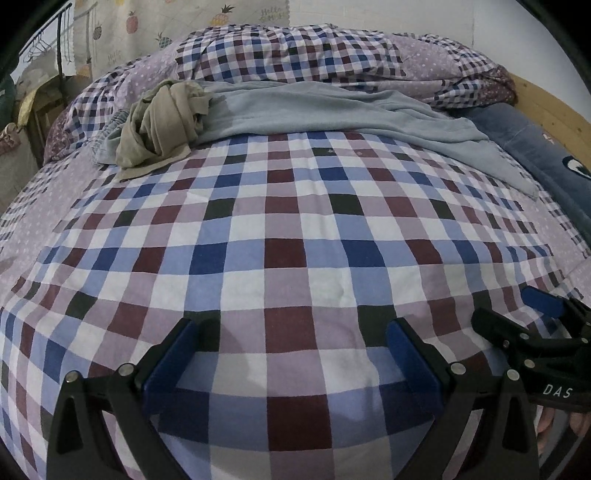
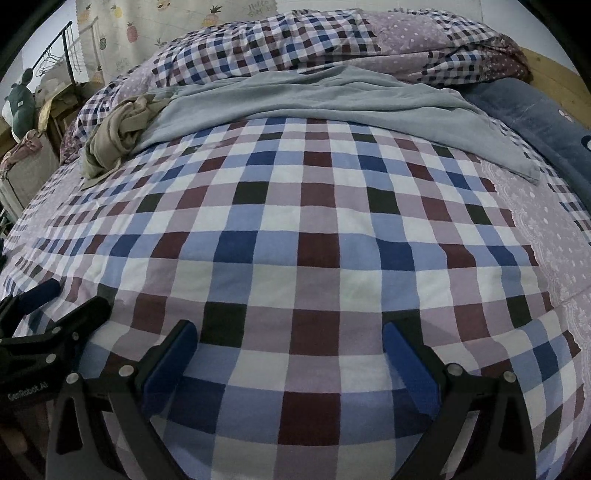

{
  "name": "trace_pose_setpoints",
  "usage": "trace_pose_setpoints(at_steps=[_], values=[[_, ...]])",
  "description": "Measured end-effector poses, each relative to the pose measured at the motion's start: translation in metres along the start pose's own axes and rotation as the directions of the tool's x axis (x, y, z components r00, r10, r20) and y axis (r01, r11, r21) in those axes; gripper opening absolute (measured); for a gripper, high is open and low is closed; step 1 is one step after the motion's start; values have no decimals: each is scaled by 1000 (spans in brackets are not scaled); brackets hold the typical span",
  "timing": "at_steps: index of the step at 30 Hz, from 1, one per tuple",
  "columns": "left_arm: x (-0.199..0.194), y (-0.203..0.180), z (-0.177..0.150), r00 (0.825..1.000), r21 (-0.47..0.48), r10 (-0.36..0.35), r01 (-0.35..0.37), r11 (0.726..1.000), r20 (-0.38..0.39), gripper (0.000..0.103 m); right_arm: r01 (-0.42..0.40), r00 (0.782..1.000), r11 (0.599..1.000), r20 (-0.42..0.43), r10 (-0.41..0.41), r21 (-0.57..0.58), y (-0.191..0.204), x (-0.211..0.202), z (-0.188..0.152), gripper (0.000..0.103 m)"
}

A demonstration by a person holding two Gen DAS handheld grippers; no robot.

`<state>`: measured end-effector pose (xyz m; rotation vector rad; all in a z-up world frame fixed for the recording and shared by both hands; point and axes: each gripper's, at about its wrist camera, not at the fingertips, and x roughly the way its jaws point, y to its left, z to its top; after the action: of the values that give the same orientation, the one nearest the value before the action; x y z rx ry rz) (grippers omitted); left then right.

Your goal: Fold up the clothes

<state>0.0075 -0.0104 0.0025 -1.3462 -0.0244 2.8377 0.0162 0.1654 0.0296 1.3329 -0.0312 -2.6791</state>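
We held both grippers low over the bed [image 1: 295, 236], side by side, each camera looking along its own two blue-padded fingers toward the far end. The left gripper [image 1: 291, 354] had its jaws spread wide with nothing between them — only the checked sheet showed in the gap. The right gripper [image 2: 290, 356] stood the same way, jaws wide and empty, and we could see it from the left wrist view at the lower right edge (its black frame carried white lettering).

The clothes lay well apart from both grippers, at the far side of the checked sheet. A light blue garment [image 1: 332, 114] was spread loosely across the bed, one corner trailing down toward the right. Touching its left end sat a crumpled beige garment [image 1: 162, 122], bunched in a heap with a flap lying flat on the sheet. Neither piece was folded.

Behind them a rumpled quilt [image 1: 295, 51] in smaller checks and a dotted lilac print was piled along the wall. To the right a dark blue pillow [image 1: 535, 147] rested against the wooden bed frame [image 1: 554, 107] — and at the far left hung a curtain [image 1: 147, 29] printed with pineapples.
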Motion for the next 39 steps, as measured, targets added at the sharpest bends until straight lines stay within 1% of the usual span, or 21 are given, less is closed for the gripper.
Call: trace_pose_setpoints(at_steps=[8,15,20,39], values=[[1,1,2,1000,-1,3,-3,1000,-8,103,7,1000,1000,-1,-7,0,1,2,-1,103],[3,4,3,1000,-12,-10,9,1000,-14,103,8,1000,1000,-2,-8,-3,1,2,0,103],[4,2,4,1000,-6,3,-3,1000,-17,103,9,1000,1000,-3,-9,-8,1,3,1,103],[4,4,2,1000,-12,-6,5,1000,-3,103,4,1000,1000,-1,-4,-14,-2,5,2,103]])
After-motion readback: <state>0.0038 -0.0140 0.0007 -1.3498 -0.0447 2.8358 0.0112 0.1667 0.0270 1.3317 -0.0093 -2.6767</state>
